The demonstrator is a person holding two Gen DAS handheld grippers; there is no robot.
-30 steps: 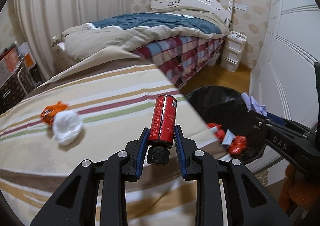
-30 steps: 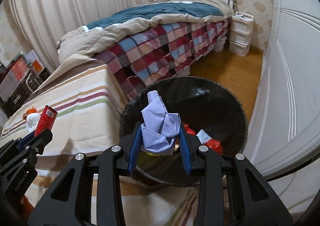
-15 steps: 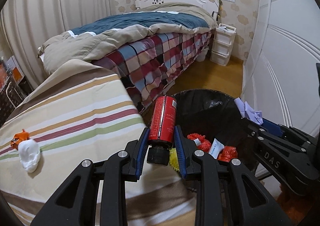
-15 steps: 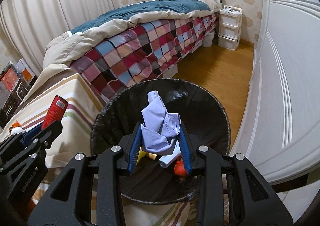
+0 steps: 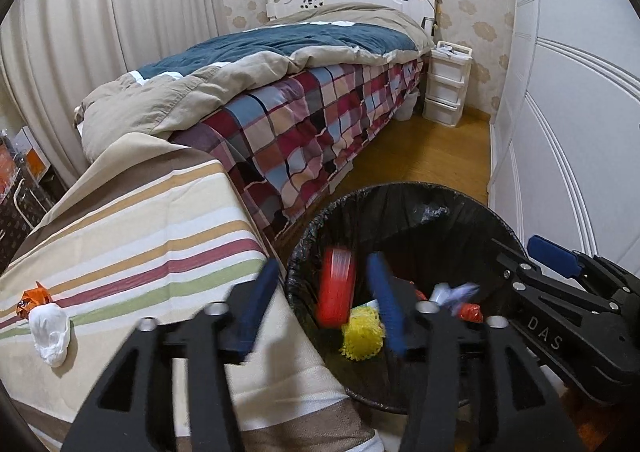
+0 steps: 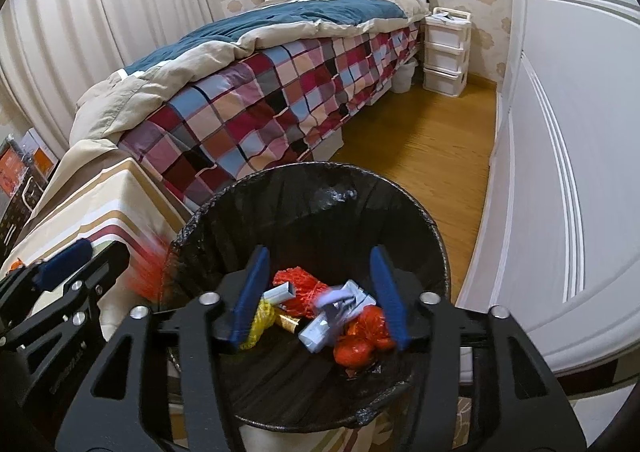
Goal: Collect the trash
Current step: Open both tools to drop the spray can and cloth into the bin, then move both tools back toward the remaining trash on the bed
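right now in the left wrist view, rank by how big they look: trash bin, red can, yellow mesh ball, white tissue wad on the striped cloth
1. trash bin
2. red can, blurred mid-drop
3-4. white tissue wad and yellow mesh ball look alike, ball partly hidden: unranked

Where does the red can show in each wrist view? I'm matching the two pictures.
Left wrist: the red can, blurred, sits centre-low between the open left gripper fingers, over the black bin.
Right wrist: a red blur at left, by the bin's left rim.
Shared landmark: the black bin.
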